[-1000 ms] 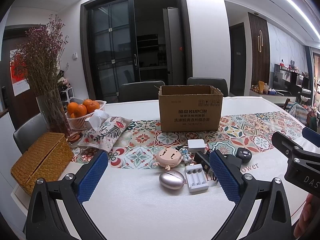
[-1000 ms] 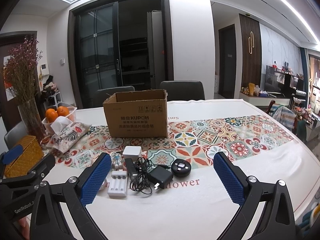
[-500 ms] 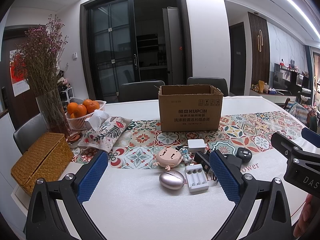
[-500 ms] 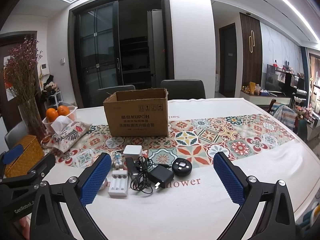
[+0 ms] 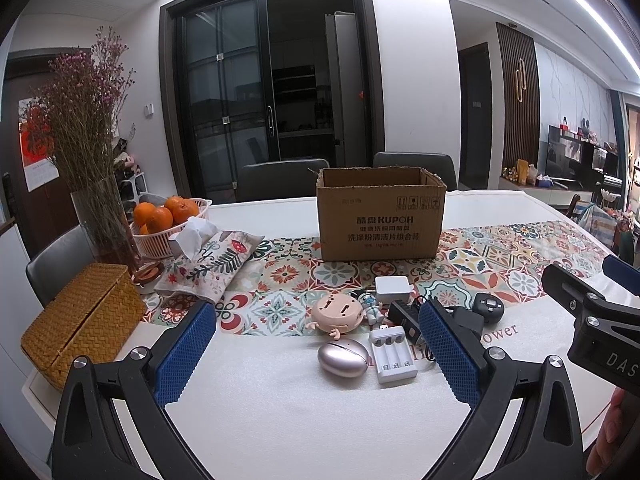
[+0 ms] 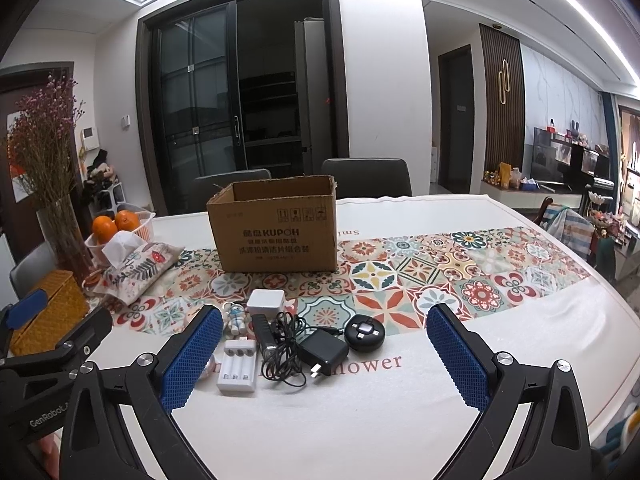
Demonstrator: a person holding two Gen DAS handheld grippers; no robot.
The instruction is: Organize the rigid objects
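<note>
— Fingers first: how do the left ones stand?

— Spread wide, blue pads far apart, nothing between them and touching nothing. The left gripper (image 5: pixel 318 354) hangs above the near edge of the bench (image 5: pixel 280 420), with a silver egg-shaped case (image 5: pixel 343 358) and a white battery charger (image 5: pixel 392 353) lying in the gap ahead of it.

— And what lies on the bench, left to right?

— A woven basket (image 5: pixel 82 322), a vase of dried flowers (image 5: pixel 106 220), a basket of oranges (image 5: pixel 168 220), a floral tissue pouch (image 5: pixel 208 262). Then the small items: a pink round toy (image 5: pixel 337 312), a tiny astronaut figure (image 6: pixel 236 319), a white cube adapter (image 6: pixel 266 302), a black plug with tangled cord (image 6: pixel 322 350), and a round black cable reel (image 6: pixel 365 332). Behind them stands the cardboard box (image 6: pixel 276 232), open at the top.

— The right fingers?

— Parted just as wide and empty. The right gripper (image 6: pixel 325 354) hovers over the bench in front of the plug and reel, apart from them.
</note>
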